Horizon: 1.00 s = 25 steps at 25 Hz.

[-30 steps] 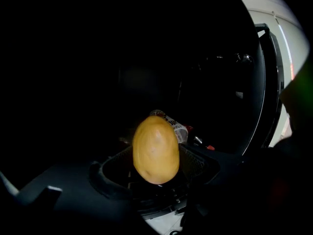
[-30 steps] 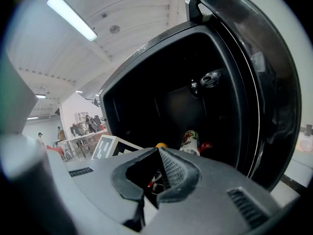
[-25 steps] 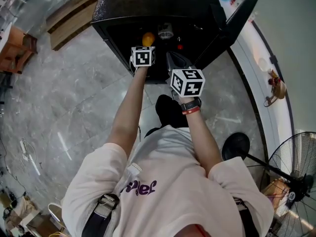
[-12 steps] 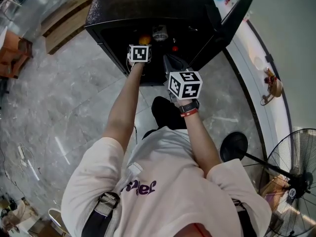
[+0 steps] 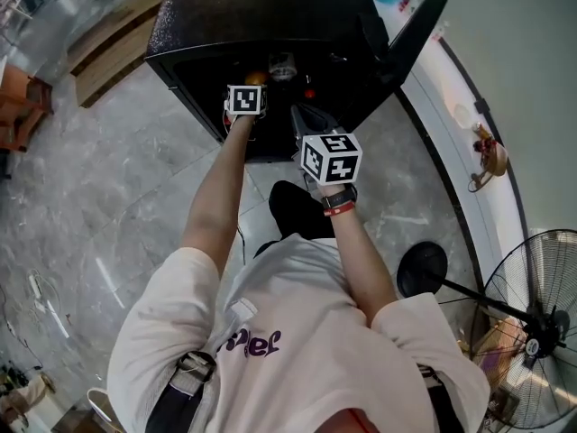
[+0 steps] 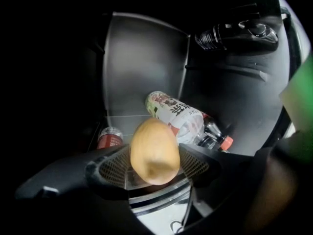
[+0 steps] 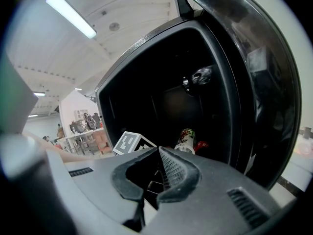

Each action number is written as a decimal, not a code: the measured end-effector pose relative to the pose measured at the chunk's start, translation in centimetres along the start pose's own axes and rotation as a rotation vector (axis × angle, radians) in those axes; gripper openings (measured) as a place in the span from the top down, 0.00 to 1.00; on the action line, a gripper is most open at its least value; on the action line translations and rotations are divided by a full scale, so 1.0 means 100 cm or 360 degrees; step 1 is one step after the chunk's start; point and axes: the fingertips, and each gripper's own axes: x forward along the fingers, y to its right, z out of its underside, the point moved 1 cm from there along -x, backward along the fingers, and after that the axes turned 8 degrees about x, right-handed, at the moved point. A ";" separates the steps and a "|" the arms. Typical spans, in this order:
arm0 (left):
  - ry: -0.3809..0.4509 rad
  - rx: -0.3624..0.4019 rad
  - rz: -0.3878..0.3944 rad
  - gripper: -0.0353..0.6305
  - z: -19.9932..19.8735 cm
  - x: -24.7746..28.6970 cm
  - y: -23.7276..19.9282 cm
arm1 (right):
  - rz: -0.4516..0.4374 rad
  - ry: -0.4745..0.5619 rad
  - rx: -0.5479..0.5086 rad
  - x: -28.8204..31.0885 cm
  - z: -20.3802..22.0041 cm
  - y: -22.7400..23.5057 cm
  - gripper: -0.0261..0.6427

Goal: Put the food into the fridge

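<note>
- Head view: shows a person bent over a black fridge on a grey marble floor, with the door swung open to the right.
- Places the left gripper at the fridge mouth, arm stretched forward, and the right gripper just outside the opening, nearer the body and to the right.
- Left gripper view: catches the fingers pinching a yellow-brown food item, possibly a potato, from both sides, inside the dark fridge cavity and over the pale front edge of a shelf.
- Picks out, behind the food item, a labelled bottle lying on its side and a red container further left, both well apart from the gripper.
- Right gripper view: shows the fingers pressed together at the tips with nothing between them, aimed at the open fridge.
- Notes, at the right edge of the head view, a standing fan on the floor.
</note>
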 end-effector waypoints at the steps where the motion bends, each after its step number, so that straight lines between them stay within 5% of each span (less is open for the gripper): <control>1: 0.0029 -0.0006 0.0015 0.49 -0.003 -0.001 0.002 | 0.0003 -0.0004 -0.0002 0.000 0.001 0.001 0.94; 25: 0.0193 -0.0076 0.0112 0.47 -0.011 -0.109 0.026 | 0.0043 0.0023 0.0089 -0.059 -0.018 -0.037 0.94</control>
